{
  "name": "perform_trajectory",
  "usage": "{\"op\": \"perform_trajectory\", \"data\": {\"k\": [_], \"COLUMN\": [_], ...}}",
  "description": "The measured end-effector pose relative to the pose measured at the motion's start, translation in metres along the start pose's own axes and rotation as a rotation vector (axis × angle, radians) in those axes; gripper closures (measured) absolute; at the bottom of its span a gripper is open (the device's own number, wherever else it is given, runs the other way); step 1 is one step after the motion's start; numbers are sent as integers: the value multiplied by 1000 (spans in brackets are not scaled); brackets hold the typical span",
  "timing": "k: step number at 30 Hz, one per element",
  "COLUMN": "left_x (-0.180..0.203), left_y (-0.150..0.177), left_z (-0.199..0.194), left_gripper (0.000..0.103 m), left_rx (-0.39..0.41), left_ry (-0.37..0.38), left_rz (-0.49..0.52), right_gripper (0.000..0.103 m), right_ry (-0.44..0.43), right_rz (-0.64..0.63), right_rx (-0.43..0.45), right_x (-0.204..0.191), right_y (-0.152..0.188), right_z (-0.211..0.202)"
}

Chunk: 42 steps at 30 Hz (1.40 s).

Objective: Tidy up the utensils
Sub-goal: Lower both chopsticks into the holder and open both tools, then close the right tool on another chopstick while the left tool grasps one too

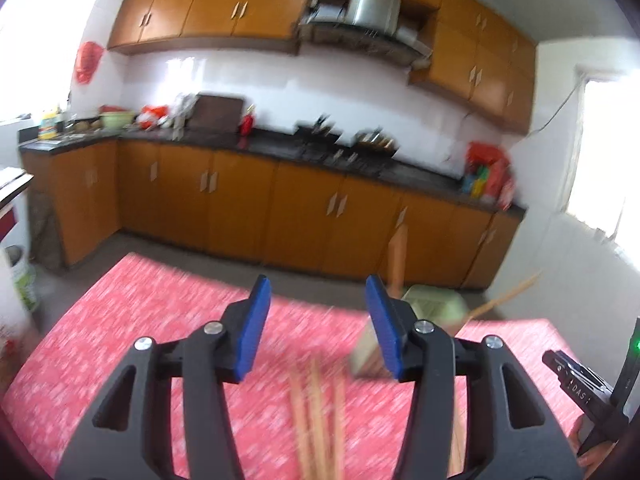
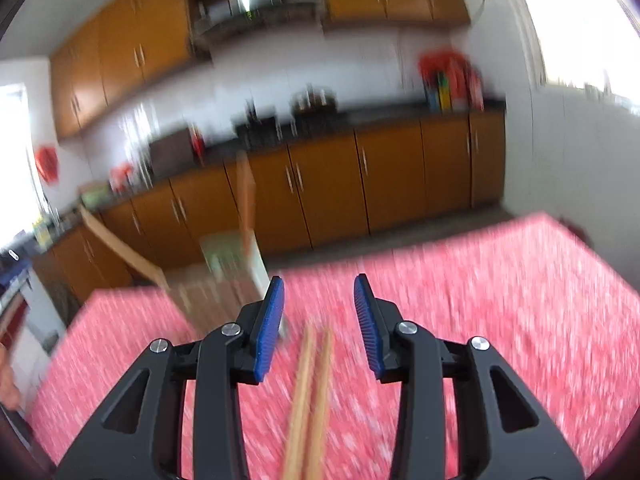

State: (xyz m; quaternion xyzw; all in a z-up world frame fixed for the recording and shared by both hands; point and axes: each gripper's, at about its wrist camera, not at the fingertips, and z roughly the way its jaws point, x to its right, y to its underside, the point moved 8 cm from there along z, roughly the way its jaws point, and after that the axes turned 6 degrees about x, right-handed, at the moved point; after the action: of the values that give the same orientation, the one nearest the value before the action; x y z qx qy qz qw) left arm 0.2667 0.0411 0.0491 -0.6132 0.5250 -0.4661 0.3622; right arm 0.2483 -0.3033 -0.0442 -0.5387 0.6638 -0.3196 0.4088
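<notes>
While both views blur, the left gripper (image 1: 318, 322) and right gripper (image 2: 319, 322) stand partly open over the red tablecloth (image 1: 120, 332), gripping nothing; loose chopsticks (image 2: 310, 396) lie below them, near a holder (image 2: 228, 276).

Two blurred wrist views low over the red tablecloth (image 1: 120, 320), both apparently toward the kitchen cabinets (image 2: 328, 184).

Blurred wooden chopsticks (image 2: 308, 400) on tablecloth (image 2: 500, 320)
</notes>
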Motion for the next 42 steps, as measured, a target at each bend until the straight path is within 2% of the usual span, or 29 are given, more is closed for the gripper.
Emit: {"op": "perform_trajectory", "data": {"k": [3, 4, 8, 11, 15, 20, 26, 29, 33, 42], "left_x": [-22, -28, -47, -53, -52, -45, -35, -28, -18, -4], "left_y": [48, 59, 109, 132, 151, 160, 174, 185, 198, 215], "left_z": [8, 9, 14, 14, 16, 18, 24, 27, 32, 36], "left_gripper": [53, 53, 53, 53, 53, 53, 54, 60, 73, 86], "left_rx": [-109, -130, -243, -294, -336, -363, -412, -446, -485, -524], "left_ry": [-68, -81, -107, -109, -110, -97, -53, -31, -9, 20], "left_rz": [14, 16, 14, -1, 3, 12, 23, 31, 56, 86], "right_gripper": [83, 85, 87, 87, 89, 93, 95, 95, 95, 95], "right_ry": [-30, -38, -62, -66, -35, 16, 61, 72, 71, 69], "right_rz": [32, 39, 33, 16, -18, -23, -55, -16, -34, -37], "right_rx": [-174, -206, -285, -323, -320, -315, -295, -291, -290, -288], "right_x": [6, 5, -5, -12, -9, 1, 6, 14, 13, 12], "right_y": [55, 68, 103, 115, 118, 118, 118, 116, 117, 117], "right_z": [24, 27, 34, 40, 41, 47, 48, 50, 50, 48]}}
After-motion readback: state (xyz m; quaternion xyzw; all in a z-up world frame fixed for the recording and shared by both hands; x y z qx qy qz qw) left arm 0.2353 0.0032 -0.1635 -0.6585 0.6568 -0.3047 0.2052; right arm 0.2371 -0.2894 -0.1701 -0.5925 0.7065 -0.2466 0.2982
